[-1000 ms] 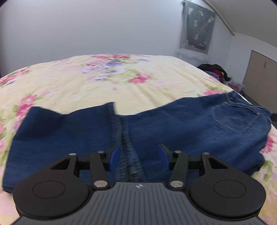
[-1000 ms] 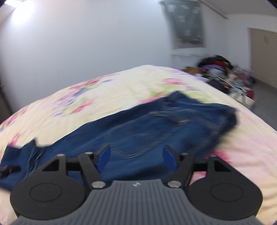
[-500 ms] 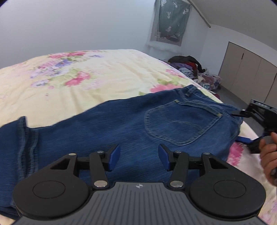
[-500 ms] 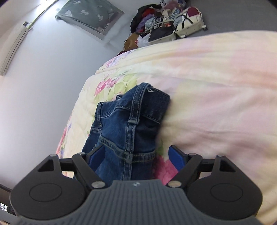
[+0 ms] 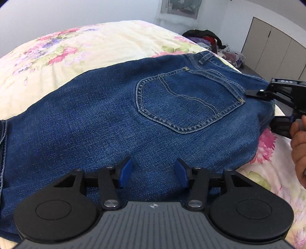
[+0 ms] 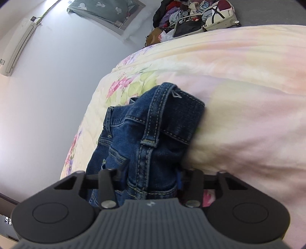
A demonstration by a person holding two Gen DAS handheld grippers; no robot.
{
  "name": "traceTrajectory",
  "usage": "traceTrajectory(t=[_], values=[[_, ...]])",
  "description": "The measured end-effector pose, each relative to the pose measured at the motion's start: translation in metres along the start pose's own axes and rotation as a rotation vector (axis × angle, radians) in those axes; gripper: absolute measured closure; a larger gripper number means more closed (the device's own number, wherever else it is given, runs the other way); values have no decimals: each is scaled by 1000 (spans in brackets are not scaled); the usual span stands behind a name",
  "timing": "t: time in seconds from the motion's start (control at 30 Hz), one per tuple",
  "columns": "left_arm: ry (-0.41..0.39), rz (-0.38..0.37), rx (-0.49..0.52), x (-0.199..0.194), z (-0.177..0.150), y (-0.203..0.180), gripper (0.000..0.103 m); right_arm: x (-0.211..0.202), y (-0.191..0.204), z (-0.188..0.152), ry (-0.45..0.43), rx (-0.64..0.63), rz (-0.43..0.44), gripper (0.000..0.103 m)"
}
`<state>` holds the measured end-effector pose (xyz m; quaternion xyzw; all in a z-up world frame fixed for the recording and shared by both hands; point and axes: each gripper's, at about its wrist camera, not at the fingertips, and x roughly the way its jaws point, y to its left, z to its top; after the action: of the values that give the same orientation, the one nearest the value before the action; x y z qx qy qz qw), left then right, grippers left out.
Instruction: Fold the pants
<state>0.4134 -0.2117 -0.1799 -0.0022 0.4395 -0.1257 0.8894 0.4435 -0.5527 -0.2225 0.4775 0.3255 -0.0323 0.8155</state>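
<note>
Jeans (image 5: 133, 118) are lying halved lengthwise on the floral bed (image 5: 95, 47), crosswise folds remaining. Right gripper (image 6: 151, 182) fingers are pinching the waistband (image 6: 172, 115); left gripper (image 5: 153, 172) fingers are hovering spread over the seat.

Pants (image 5: 118, 122) spread flat across the bed (image 5: 91, 44), waistband end to the right.

Left tool (image 5: 153, 173) low over the near edge of the pants, back pocket (image 5: 188, 101) ahead and to its right. Right tool (image 6: 151, 178) at the waistband end, denim bunched between its fingers. Clothes pile (image 6: 191, 17) on the floor beyond the bed; wardrobe (image 5: 277, 49) far right.
</note>
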Motion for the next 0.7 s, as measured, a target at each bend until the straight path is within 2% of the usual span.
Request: traceTrajectory(t=[0.1, 0.2, 0.3, 0.43, 0.57, 0.7], values=[[-3, -29, -42, -8, 4, 7, 42, -8, 6, -2, -25, 0, 23, 75], [-54, -71, -117, -31, 0, 23, 43, -23, 39, -8, -86, -128, 49, 77], [-161, -77, -154, -68, -10, 44, 44, -41, 90, -26, -144, -369, 70, 77], [-238, -47, -210, -110, -24, 86, 43, -61, 158, -71, -213, -708, 86, 77], [-268, 21, -292, -144, -40, 134, 43, -68, 216, -142, -268, -1093, 84, 77], [-237, 77, -369, -159, -61, 172, 42, -60, 244, -225, -252, -1402, 135, 77]])
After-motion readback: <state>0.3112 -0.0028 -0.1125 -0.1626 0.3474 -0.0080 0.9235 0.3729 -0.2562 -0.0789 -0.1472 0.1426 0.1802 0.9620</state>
